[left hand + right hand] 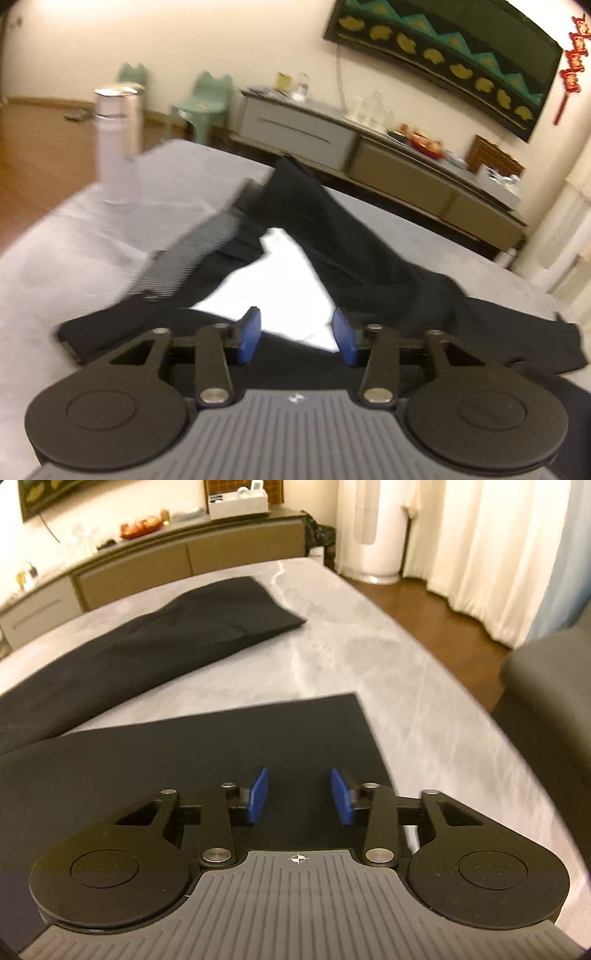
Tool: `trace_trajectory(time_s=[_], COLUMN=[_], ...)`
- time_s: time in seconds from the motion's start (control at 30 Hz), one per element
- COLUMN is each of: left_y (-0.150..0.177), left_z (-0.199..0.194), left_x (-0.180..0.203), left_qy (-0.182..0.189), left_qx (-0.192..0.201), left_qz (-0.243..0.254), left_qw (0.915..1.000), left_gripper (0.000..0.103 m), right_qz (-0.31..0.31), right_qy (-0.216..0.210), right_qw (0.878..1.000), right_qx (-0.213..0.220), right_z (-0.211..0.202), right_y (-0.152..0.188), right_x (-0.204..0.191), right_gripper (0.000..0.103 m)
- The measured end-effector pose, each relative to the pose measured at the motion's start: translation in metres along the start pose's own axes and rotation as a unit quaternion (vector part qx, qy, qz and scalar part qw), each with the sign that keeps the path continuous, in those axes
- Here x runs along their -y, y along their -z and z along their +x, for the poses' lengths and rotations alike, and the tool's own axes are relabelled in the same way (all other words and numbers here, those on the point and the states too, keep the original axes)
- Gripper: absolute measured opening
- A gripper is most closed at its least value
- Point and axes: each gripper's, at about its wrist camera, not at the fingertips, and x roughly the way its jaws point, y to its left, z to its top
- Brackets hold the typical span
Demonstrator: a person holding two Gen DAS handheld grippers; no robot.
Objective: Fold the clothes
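Black trousers (332,236) lie spread on a grey marble table (74,236). In the left wrist view the waistband with its striped grey lining (192,251) is turned open and a white pocket lining (273,288) shows. My left gripper (297,334) is open just above the white lining, holding nothing. In the right wrist view both legs lie flat: one (147,646) runs to the far side, the other (207,738) lies under my right gripper (299,797), which is open and empty above the cloth near its hem.
A pale lilac bottle (118,144) stands on the table at the far left. A long sideboard (369,155) with glassware and fruit runs along the wall. Green chairs (207,103) stand behind. A dark armchair (550,701) is right of the table (406,664), curtains (480,535) beyond.
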Motion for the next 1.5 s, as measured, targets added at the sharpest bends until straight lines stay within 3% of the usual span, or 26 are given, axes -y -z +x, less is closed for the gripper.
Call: trace_trajectory(time_s=[0.07,0.13,0.2,0.33,0.43,0.47,0.5,0.53,0.6,0.63,0.7,0.83,0.9,1.03,1.13,1.17,1.27,1.33,1.4,1.5], left_y=[-0.013,-0.026,-0.042,-0.072,-0.073,-0.071,-0.068,-0.064,-0.054,-0.05,-0.039,-0.007,0.009,0.016,0.02,0.02,0.016,0.008,0.005,0.0], left_z=[0.014,0.029,0.052,0.123,0.171,0.184,0.195,0.202,0.205,0.201,0.176,0.119,0.098,0.089,0.095,0.097,0.097,0.094,0.083,0.067], left_x=[0.008,0.016,0.025,0.059,0.085,0.092,0.098,0.102,0.103,0.102,0.091,0.046,0.025,0.01,0.009,0.008,0.001,-0.002,-0.009,-0.019], left_qy=[0.016,0.033,0.038,0.032,0.022,0.02,0.017,0.014,0.019,0.025,0.047,0.087,0.098,0.114,0.115,0.115,0.115,0.111,0.101,0.085], left_qx=[-0.007,-0.015,-0.027,-0.089,-0.149,-0.166,-0.178,-0.182,-0.184,-0.179,-0.156,-0.14,-0.135,-0.123,-0.115,-0.113,-0.103,-0.091,-0.072,-0.043], left_qz=[-0.005,-0.01,-0.01,-0.005,0.001,0.004,0.01,0.022,0.036,0.041,0.047,0.018,-0.012,-0.045,-0.055,-0.058,-0.061,-0.062,-0.068,-0.078], left_qw=[0.9998,0.9993,0.9989,0.9955,0.9886,0.986,0.9838,0.9829,0.9822,0.9827,0.9854,0.9862,0.9859,0.9848,0.9852,0.9852,0.9861,0.9877,0.99,0.9924], left_gripper=[0.063,0.079,0.088,0.091,0.091,0.09,0.081,0.053,0.009,0.005,0.004,0.004,0.005,0.011,0.013,0.013,0.016,0.017,0.015,0.015], right_qz=[0.008,0.039,0.073,0.1,0.128,0.136,0.135,0.121,0.091,0.075,0.061,0.138,0.164,0.185,0.154,0.146,0.11,0.083,0.074,0.113], right_qy=[0.027,0.04,-0.012,-0.084,-0.139,-0.157,-0.165,-0.168,-0.166,-0.162,-0.161,-0.189,-0.171,-0.165,-0.148,-0.149,-0.139,-0.132,-0.157,-0.239], right_qw=[1.0,0.998,0.997,0.991,0.981,0.977,0.976,0.978,0.981,0.984,0.985,0.972,0.971,0.969,0.977,0.978,0.984,0.988,0.984,0.955], right_qx=[-0.013,-0.016,0.012,0.03,0.041,0.045,0.044,0.04,0.034,0.029,0.025,0.019,0.013,-0.013,-0.011,-0.011,-0.012,-0.014,0.039,0.135], right_z=[0.01,0.006,-0.01,-0.025,-0.028,-0.029,-0.026,-0.022,-0.014,-0.01,-0.007,0.005,0.023,0.066,0.083,0.088,0.096,0.1,0.069,-0.025], right_y=[-0.015,-0.028,-0.037,-0.044,-0.041,-0.039,-0.037,-0.035,-0.029,-0.027,-0.024,-0.037,-0.051,-0.076,-0.092,-0.096,-0.11,-0.119,-0.133,-0.135], right_x=[0.004,0.011,0.01,-0.017,-0.043,-0.051,-0.062,-0.074,-0.093,-0.099,-0.101,-0.068,-0.053,-0.061,-0.088,-0.097,-0.124,-0.143,-0.149,-0.126], right_gripper=[0.046,0.045,0.061,0.067,0.072,0.077,0.078,0.078,0.078,0.078,0.077,0.077,0.077,0.076,0.076,0.071,0.001,0.0,0.0,0.0])
